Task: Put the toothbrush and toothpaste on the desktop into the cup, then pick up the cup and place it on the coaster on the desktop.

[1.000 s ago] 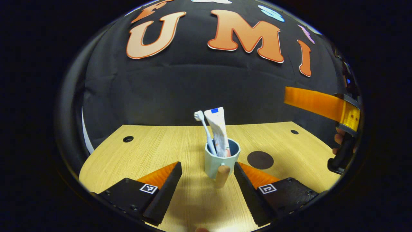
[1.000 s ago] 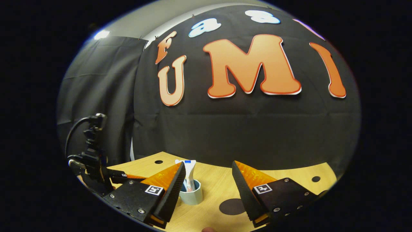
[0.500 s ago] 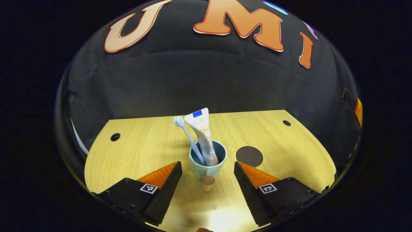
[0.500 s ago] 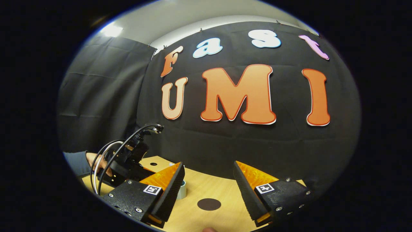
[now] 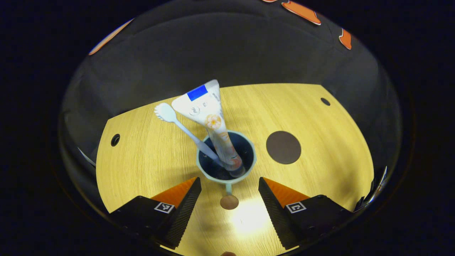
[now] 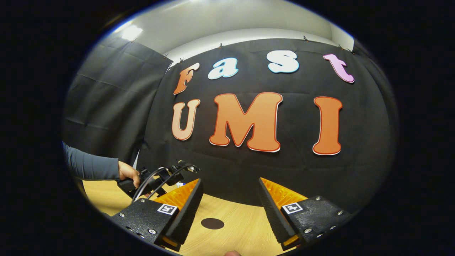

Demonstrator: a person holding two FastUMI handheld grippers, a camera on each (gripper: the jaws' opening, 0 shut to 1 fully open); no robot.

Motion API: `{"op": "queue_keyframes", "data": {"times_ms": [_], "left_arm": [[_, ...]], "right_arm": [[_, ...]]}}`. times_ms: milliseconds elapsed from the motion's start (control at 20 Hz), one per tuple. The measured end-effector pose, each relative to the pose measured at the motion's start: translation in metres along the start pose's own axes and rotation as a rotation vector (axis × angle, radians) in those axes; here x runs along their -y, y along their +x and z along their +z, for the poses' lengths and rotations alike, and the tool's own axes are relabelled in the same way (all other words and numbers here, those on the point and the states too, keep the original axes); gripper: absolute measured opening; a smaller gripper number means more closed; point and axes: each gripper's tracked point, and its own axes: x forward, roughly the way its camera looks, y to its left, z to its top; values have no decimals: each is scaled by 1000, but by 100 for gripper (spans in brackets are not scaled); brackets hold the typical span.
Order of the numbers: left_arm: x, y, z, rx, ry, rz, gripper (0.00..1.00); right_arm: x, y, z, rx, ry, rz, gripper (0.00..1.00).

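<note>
Toothbrush (image 5: 177, 122) on the left, toothpaste (image 5: 209, 121) beside it, both leaning in the cup (image 5: 227, 156) mid-desk, so we judge loading done and the cup pickup on. Our left gripper (image 5: 229, 202) hangs above, fingers spread wide, grasping nothing, the cup's handle (image 5: 228, 199) between them. We want to drop lower, square up on that handle and squeeze firmly, keeping the cup upright so nothing tips. Right of the cup, apart from it, sits the dark coaster (image 5: 283, 147). Over on the right, our right gripper (image 6: 229, 209) waits, released and empty.
</note>
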Motion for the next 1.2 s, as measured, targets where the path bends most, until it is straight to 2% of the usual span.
{"op": "queue_keyframes", "data": {"times_ms": [100, 150, 200, 250, 300, 350, 400, 450, 600, 650, 750, 1200], "left_arm": [[3, 8, -2, -43, 13, 18, 98], [4, 10, -3, -65, 15, 23, 98], [10, 12, -4, -79, 10, 28, 97], [13, 15, -2, -90, 1, 28, 84], [14, 15, 2, -104, 2, 37, 84], [16, 14, 7, -108, 4, 46, 76], [16, 10, 0, -119, 6, 51, 80], [18, 12, 3, -124, 4, 54, 70], [23, 12, -2, -145, -15, 48, 59], [26, 10, 0, -145, -30, 50, 53], [35, 11, 4, -147, -44, 52, 31], [41, 13, 5, -86, -91, 54, 25]], "right_arm": [[3, -4, 0, 1, -11, -12, 92], [2, -6, 0, 0, -13, -11, 96], [2, -9, -2, 1, -11, -12, 92], [3, -14, -4, -3, -13, -13, 92], [5, -18, -7, -5, -14, -18, 96], [9, -29, -13, -7, -13, -21, 93], [12, -36, -15, -10, -10, -25, 93], [13, -40, -16, -11, -3, -24, 93], [12, -38, -16, -11, 9, -27, 93], [13, -40, -16, -15, 8, -34, 93], [13, -42, -17, -18, 12, -39, 93], [15, -47, -21, -23, 27, -60, 93]]}}
